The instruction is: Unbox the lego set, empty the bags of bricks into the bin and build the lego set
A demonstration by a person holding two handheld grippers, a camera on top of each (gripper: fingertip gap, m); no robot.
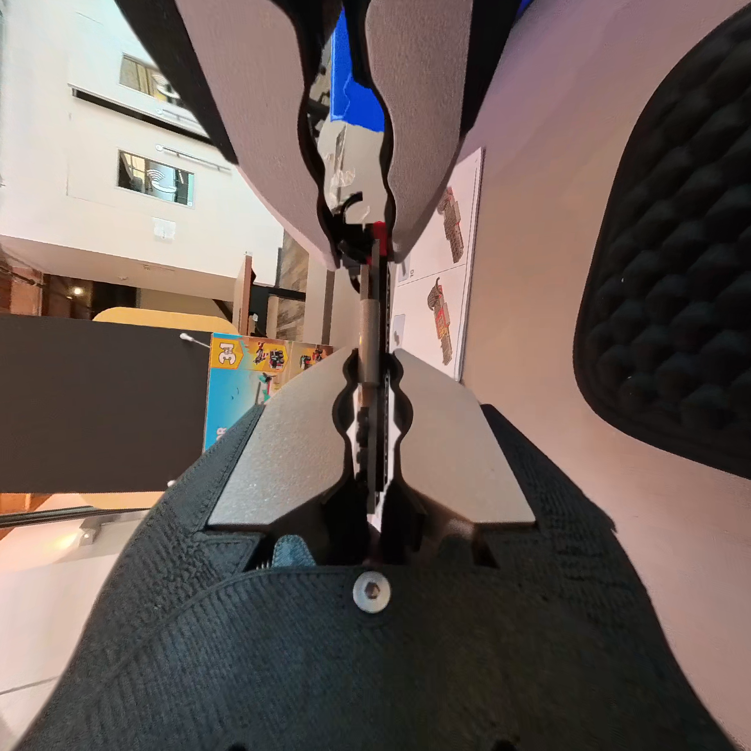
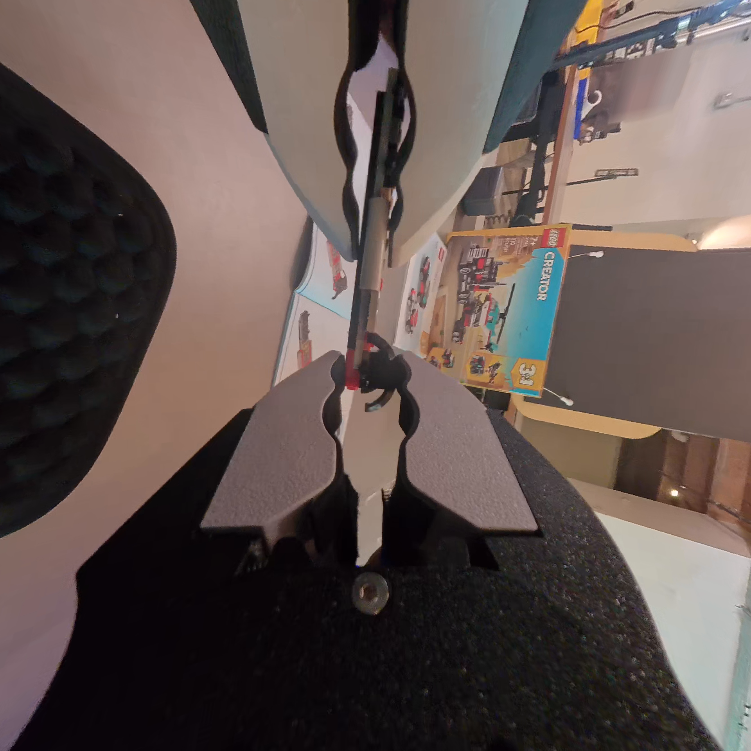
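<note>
At the right edge of the left wrist view we see a black dimpled mat [image 1: 670, 284], and at centre left the Lego box [image 1: 248, 378]. An instruction booklet [image 1: 443, 280] lies right of centre. Our left gripper [image 1: 372, 365] pinches one end of a long black-and-grey Lego assembly [image 1: 372, 341]; our right gripper [image 2: 367, 365], lower centre of its view, grips the red-tipped end.

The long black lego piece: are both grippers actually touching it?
Touching. In the left wrist view the left gripper closes on one end of the lego assembly; in the right wrist view the right gripper clamps the red-and-black end.
</note>
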